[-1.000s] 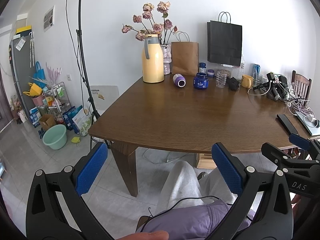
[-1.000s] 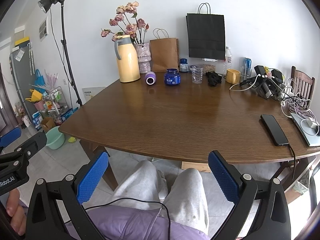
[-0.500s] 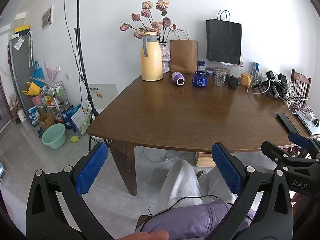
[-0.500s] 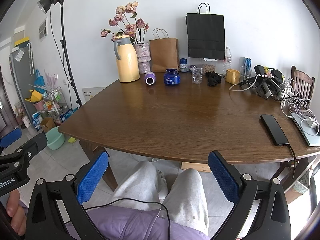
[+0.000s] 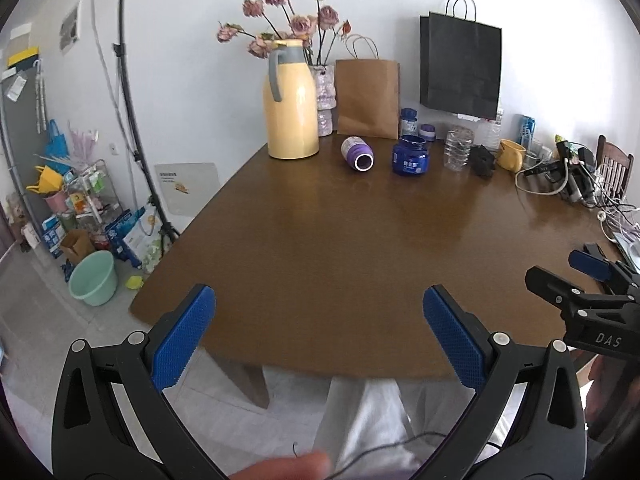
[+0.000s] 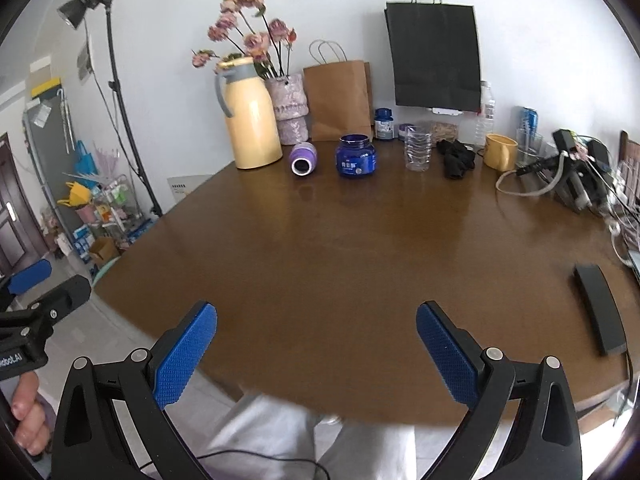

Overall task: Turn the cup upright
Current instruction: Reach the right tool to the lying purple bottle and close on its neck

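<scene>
approach step: both the left gripper and right gripper hover with jaws released, well apart from the purple cup lying sideways on the surface; next, reach it.

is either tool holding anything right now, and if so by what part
Nothing is held. The left tool and right tool are both open and empty over the near table edge. The purple cup lies on its side far across the table, untouched.
</scene>
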